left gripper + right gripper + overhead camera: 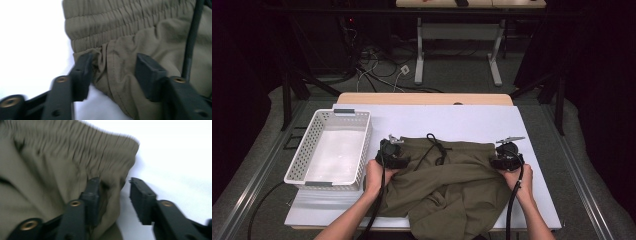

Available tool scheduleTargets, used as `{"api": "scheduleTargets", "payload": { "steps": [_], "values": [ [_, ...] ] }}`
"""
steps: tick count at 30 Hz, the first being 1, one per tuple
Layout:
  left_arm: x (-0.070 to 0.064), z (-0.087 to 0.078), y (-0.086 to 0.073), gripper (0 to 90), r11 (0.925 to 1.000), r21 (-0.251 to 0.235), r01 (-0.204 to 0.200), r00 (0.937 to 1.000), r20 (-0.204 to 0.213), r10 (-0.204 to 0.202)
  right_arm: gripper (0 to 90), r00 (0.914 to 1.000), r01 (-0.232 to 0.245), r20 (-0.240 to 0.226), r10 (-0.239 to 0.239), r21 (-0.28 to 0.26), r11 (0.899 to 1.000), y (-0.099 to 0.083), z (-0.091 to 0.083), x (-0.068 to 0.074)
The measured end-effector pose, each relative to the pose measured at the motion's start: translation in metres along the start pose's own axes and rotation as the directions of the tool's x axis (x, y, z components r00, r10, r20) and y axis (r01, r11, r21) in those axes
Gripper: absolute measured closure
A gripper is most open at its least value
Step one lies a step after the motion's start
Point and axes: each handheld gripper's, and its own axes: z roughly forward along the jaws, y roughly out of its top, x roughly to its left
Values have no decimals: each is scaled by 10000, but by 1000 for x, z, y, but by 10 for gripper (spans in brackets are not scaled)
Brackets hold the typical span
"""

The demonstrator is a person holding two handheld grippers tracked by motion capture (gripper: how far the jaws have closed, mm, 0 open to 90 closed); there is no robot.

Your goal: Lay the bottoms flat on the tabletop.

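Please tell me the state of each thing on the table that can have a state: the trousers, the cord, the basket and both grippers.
Olive trousers: crumpled, waistband away from the person, legs over the near edge.
Black drawstring: untied, loose.
White basket: upright, empty.
Left gripper: open, jaws astride the waistband corner.
Right gripper: open at the other corner.

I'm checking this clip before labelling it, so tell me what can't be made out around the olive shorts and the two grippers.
- Olive shorts: in the high view the lower part hangs past the table's near edge and is cut off by the frame.
- Right gripper: its view is motion-blurred, so whether the fabric edge touches both jaws is unclear.
- Left gripper: in the high view the hand hides its jaws.
- White basket: the near wall hides some of its floor.
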Motion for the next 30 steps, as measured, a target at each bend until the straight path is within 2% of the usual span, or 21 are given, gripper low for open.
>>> {"api": "scheduleTargets", "payload": {
  "steps": [3, 4, 7, 9, 12, 17, 18, 21, 24, 25, 27, 30],
  "values": [
    [5, 2, 4, 351, 9990, 143, 427, 9990, 116, -429, 466, 9997, -227, 65, 229, -200, 9995, 9, 2, -1],
    [6, 3, 5, 333, 9986, 150, 506, 9987, -7, -506, 452, 9995, -293, 99, 295, -181, 9994, 11, 3, -1],
    [9, 9, 8, 341, 9959, 416, 800, 9968, -118, -796, 481, 9995, -283, 131, 282, 87, 9996, 13, 14, 2],
    [7, 10, 9, 369, 9968, 384, 696, 9972, -297, -684, 515, 9995, -205, 258, 197, 309, 9993, 12, 20, 5],
    [4, 9, 9, 474, 9989, 299, 373, 9990, -257, -365, 593, 9990, -410, 199, 406, 212, 9989, 10, 20, 7],
    [-4, 8, 5, 743, 9997, 43, -236, 9997, -6, 236, 765, 9993, -329, 200, 327, 76, 9994, 7, 18, 13],
    [-5, 8, 5, 770, 9992, 33, -406, 9992, -31, 406, 797, 9994, -251, 218, 250, 23, 9997, 7, 18, 14],
    [-7, 7, 2, 810, 9986, -160, -500, 9987, -136, 498, 835, 9986, -243, 471, 253, -212, 9995, 5, 17, 18],
    [-6, 2, 0, 821, 9972, -717, -227, 9995, -248, 209, 848, 9974, -292, 633, 333, -650, 9975, 5, 14, 20],
    [-5, -3, 0, 823, 9942, -1070, -144, 9994, -339, 108, 850, 9965, -358, 725, 425, -909, 9952, 6, 12, 21],
    [-5, -13, 1, 826, 9846, -1746, 1, 9983, -581, -104, 852, 9951, -370, 853, 507, -1560, 9871, 9, 2, 23],
    [-6, -31, 5, 826, 9638, -2661, 183, 9952, -880, -432, 853, 9949, -450, 759, 668, -2587, 9649, 18, -15, 32]
  ]
}}
